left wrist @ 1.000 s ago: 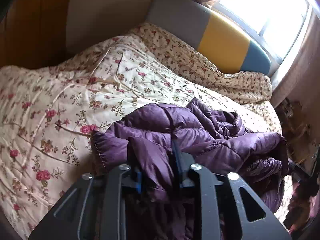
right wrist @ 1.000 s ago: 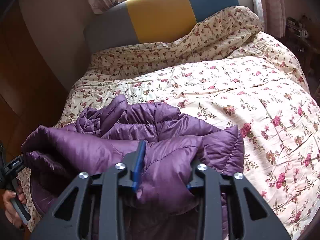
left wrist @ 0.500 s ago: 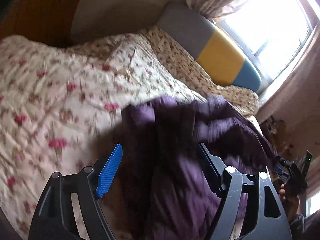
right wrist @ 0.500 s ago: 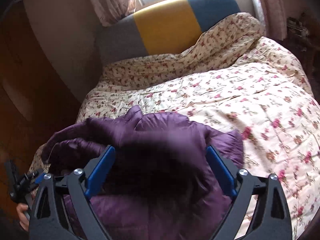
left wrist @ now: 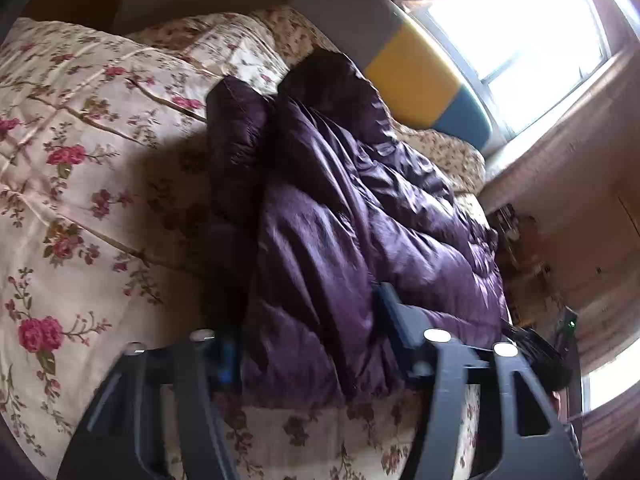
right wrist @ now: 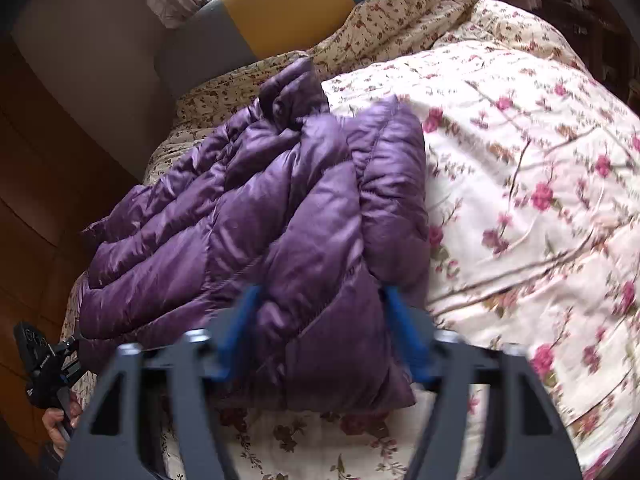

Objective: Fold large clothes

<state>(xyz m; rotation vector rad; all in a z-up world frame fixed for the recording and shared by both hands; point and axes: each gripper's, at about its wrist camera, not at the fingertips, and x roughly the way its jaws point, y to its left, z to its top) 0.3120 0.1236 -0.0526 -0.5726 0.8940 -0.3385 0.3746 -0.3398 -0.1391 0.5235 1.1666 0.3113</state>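
The left gripper (left wrist: 308, 344) is seen with its jaws just narrowed onto the near hem of the purple puffer jacket (left wrist: 344, 216); a thick fold of padding is pinched between them, so the fabric appears to be held. The right gripper (right wrist: 320, 332) is likewise found with its jaws just drawn in, its blue pads set against both sides of a bunched corner of the jacket (right wrist: 280, 208), and a hold is judged there too.

The jacket is laid on the floral quilt (right wrist: 540, 184), in a bundle already folded over itself, with the collar end turned toward the striped headboard (right wrist: 280, 12). Its long axis is seen to run away from both grippers, from the near edge of the bed toward the headboard. The near hem is shared between the two grippers, the right one at the quilt-side corner and the left one at the corner toward the bed's edge; neither is plainly nearer. The coming move is judged to depend on that near edge being carried along the long axis toward the collar
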